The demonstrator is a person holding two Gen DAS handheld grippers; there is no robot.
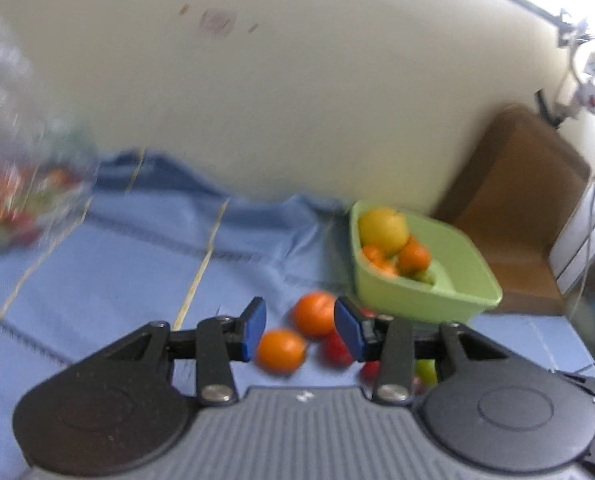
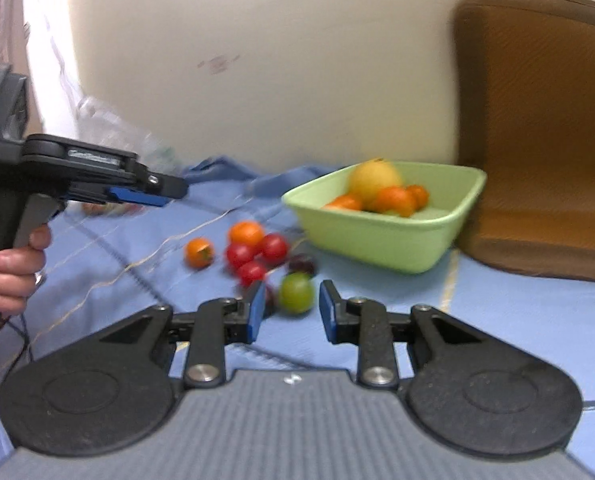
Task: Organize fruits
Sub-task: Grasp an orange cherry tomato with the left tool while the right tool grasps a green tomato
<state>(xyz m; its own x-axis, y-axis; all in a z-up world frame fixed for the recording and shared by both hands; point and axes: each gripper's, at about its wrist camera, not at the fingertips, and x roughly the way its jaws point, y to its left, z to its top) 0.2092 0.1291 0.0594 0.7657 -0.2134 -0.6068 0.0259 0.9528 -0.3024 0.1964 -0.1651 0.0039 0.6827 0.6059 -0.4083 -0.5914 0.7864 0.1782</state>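
Between right tongs (image 2: 291, 312) – green fruit (image 2: 296, 293), untouched | left tongs (image 1: 299, 330) – empty, oranges (image 1: 280, 350) beyond

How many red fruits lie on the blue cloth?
3, in one cluster left of the green bowl: left, right, nearest. A dark fruit is blurred; others may hide.

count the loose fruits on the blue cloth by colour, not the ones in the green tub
orange: 2
red: 3
green: 1
dark purple: 1
total: 7
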